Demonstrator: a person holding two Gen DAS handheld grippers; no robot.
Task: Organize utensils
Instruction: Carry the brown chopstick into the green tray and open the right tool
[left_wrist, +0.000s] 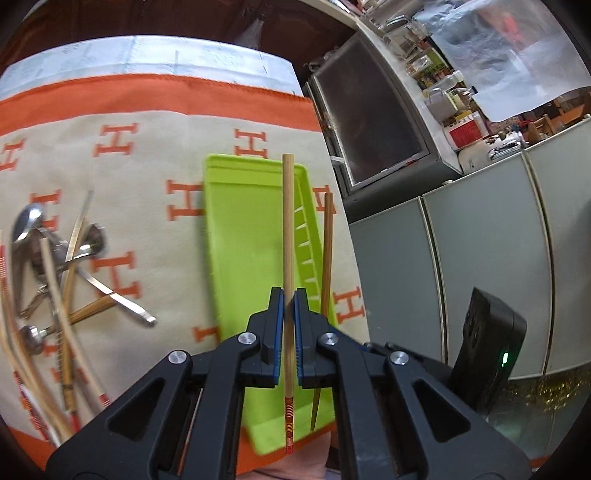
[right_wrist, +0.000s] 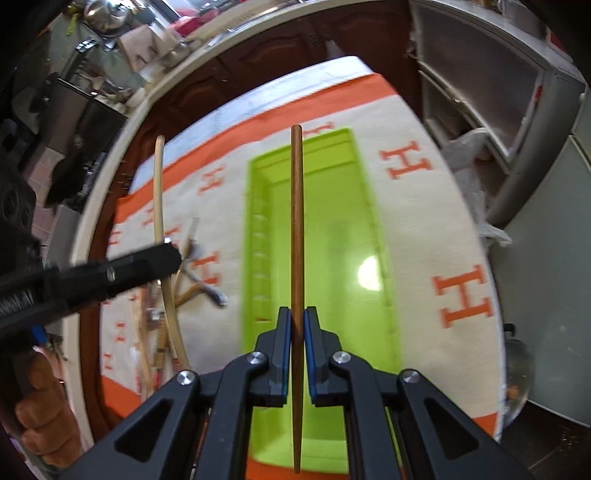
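Two black grippers with blue pads are seen, and each one is clamped on one chopstick. The left gripper (left_wrist: 289, 295) is closed on a light bamboo chopstick with red stripes at its end (left_wrist: 288, 236), which is held above the bright green rectangular plastic tray (left_wrist: 240, 229). The right gripper (right_wrist: 296, 314) is closed on a darker brown wooden chopstick (right_wrist: 296, 221), also held above the one green tray. In the left wrist view, this brown chopstick is seen just beside the right wall of the tray.

The tray lies on a cream cloth with an orange border and orange H letters (left_wrist: 147, 166). No utensil is seen lying inside the tray.

To the left of the tray, well apart from it, a mixed pile of metal spoons and more chopsticks (left_wrist: 55, 280) lies on the cloth. At least three spoons can be counted; the chopsticks overlap, so their exact number cannot be told.
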